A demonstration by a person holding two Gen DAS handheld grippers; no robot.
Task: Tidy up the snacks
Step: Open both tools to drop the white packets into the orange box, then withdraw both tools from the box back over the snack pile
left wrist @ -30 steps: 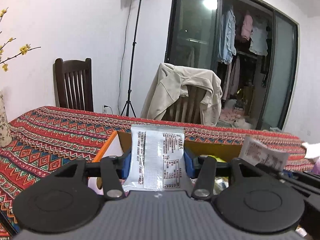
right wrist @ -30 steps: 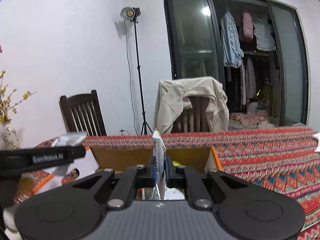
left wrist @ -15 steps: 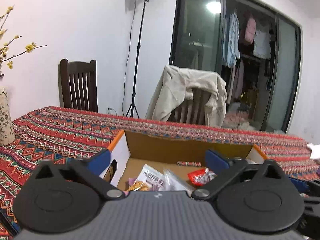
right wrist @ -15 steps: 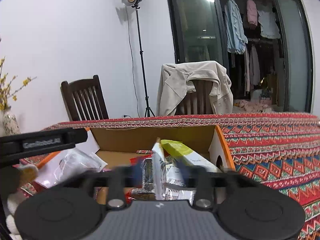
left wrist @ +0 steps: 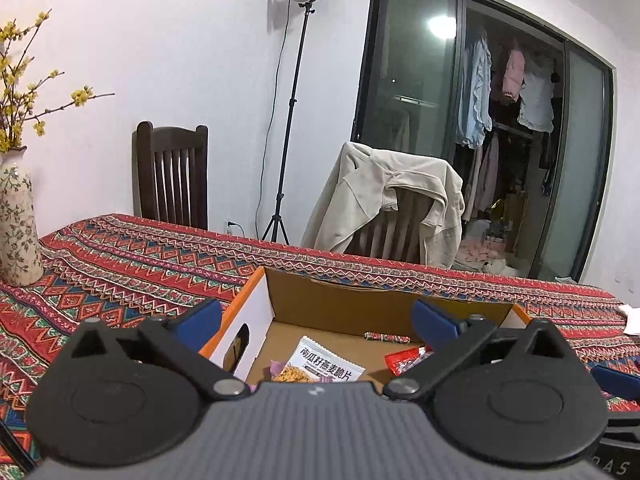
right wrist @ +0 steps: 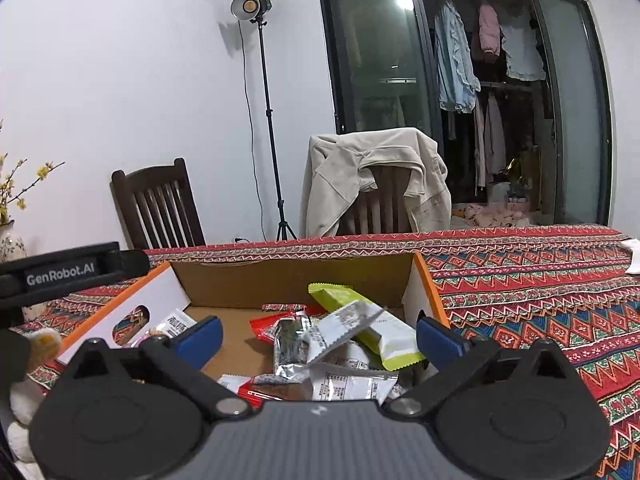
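In the left wrist view the left tongs (left wrist: 316, 320) stand wide with nothing between the blue pads, their jaws having just been opening, above a cardboard box (left wrist: 344, 304) on the patterned tabletop (left wrist: 120, 264), where a white snack packet (left wrist: 328, 364) and a red wrapper (left wrist: 404, 360) lie on the box floor. In the right wrist view the right tongs (right wrist: 320, 334) are likewise spread wide and empty, jaws just opened, over the same box (right wrist: 288, 280), which holds a heap of snacks: a silver-white packet (right wrist: 344, 328) tilted atop a lime-green packet (right wrist: 372, 332), with red wrappers (right wrist: 268, 328) beside.
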